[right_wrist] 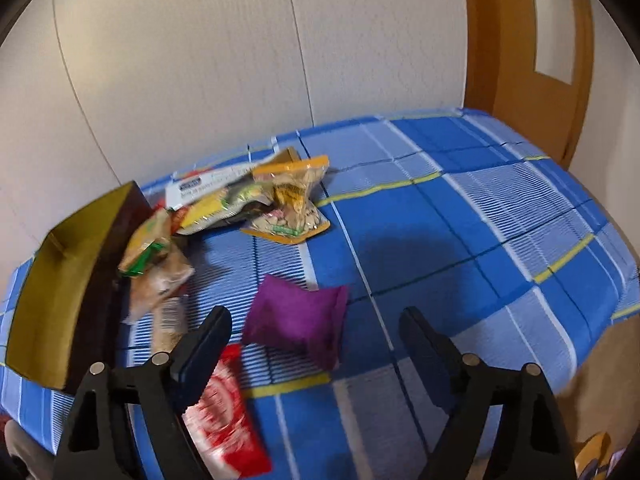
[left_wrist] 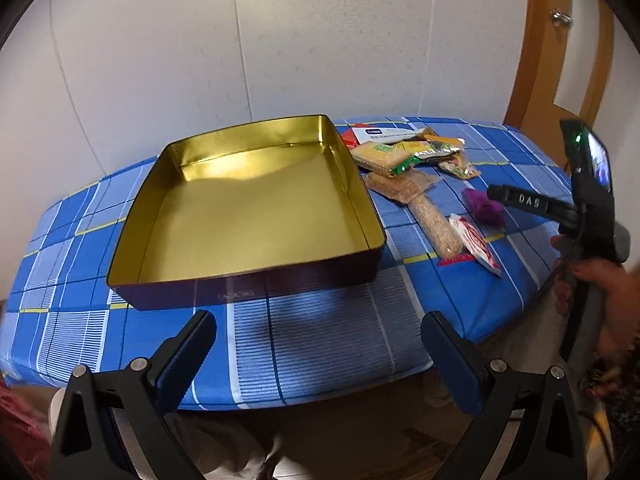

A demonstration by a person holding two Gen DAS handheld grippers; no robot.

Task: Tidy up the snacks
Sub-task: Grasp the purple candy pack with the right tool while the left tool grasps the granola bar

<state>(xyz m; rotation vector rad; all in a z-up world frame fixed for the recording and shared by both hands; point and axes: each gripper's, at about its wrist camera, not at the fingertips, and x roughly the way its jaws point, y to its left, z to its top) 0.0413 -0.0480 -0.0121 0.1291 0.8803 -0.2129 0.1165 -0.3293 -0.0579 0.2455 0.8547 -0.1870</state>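
Observation:
An empty gold tin (left_wrist: 248,208) sits on the blue checked tablecloth, just beyond my left gripper (left_wrist: 318,320), which hangs open over the cloth's front edge with nothing in it. Snacks lie to the right of the tin: a cracker pack (left_wrist: 384,156), a long sesame bar (left_wrist: 438,226), a red-and-white packet (left_wrist: 474,246) and a purple packet (left_wrist: 482,206). My right gripper (right_wrist: 316,316) is open, lowered over the purple packet (right_wrist: 288,304), which lies between the fingers with the pads clear of it. The red-and-white packet (right_wrist: 224,412) lies under the left finger.
A clear nut bag with orange edges (right_wrist: 294,204) and a white-labelled packet (right_wrist: 208,190) lie further back near the wall. The tin's dark outer wall (right_wrist: 100,280) stands at the left. A wooden door (right_wrist: 532,40) is at the right. A hand (left_wrist: 592,276) holds the right gripper.

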